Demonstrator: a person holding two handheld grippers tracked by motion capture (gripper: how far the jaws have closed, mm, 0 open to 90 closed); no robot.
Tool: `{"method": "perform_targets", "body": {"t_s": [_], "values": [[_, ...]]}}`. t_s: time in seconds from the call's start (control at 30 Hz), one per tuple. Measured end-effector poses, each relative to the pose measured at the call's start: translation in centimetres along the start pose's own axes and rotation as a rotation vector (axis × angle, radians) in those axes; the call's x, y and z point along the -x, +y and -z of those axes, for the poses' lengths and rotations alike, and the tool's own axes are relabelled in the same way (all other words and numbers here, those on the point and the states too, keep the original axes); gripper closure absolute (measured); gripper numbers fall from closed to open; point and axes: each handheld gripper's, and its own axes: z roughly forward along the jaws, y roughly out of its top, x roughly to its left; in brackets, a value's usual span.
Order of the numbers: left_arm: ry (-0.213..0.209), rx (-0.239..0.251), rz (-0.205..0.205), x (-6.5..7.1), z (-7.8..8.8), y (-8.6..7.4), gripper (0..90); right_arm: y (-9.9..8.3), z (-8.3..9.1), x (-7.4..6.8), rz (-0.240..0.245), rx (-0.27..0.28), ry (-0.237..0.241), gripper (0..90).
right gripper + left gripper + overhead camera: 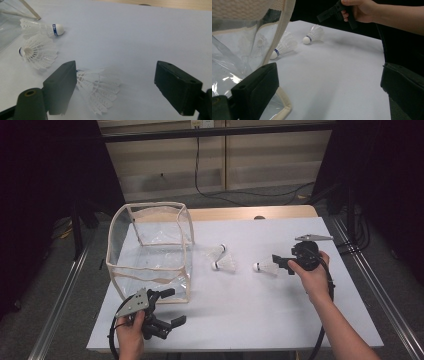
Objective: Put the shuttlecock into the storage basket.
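The right claw (281, 263) stands wide open, level above the worktop (280, 310), with a shuttlecock (265, 267) lying on its side between the jaws. In the right gripper view that shuttlecock (100, 87) lies close beside the left jaw, blurred, while a broad gap separates it from the other jaw; neither pad presses on it. Two more shuttlecocks (223, 258) lie close together toward the worktop's middle, just beside the clear bag (150, 252), apart from the one at the claw.

The bag stands upright on the left half of the worktop, its cloth-edged mouth open at the top and its left side near the worktop's left edge. The left claw (170, 307) is open and grips nothing. It sits by the bag's near right corner, close to the front edge, one jaw next to the bag's trim (284, 105).

Bare white surface lies between the two claws and runs along the front edge. The right hand (312, 275) is near the right edge, with a strip of free worktop behind it.
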Motion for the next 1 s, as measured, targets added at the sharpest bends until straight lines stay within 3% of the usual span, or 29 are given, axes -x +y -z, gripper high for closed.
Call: {"method": "perform_targets", "body": {"t_s": [0.3, 0.47, 0.73, 1.0], "values": [[0.004, 0.002, -0.001, 0.0, 0.1, 0.0, 1.8, -0.2, -0.2, -0.2, -0.024, -0.026, 0.034, 14.2], [0.001, 0.006, -0.001, 0.0, 0.1, 0.1, 1.8, -0.4, -0.5, -0.5, -0.031, -0.032, 0.048, 18.3], [0.006, 0.017, -0.002, 0.0, 0.3, 0.1, 1.8, -1.0, -1.2, -0.8, -0.047, -0.042, 0.097, 39.4], [0.007, 0.022, 0.000, 0.0, 0.4, 0.2, 1.8, -1.6, -2.0, -1.0, -0.080, -0.052, 0.145, 47.7]]}}
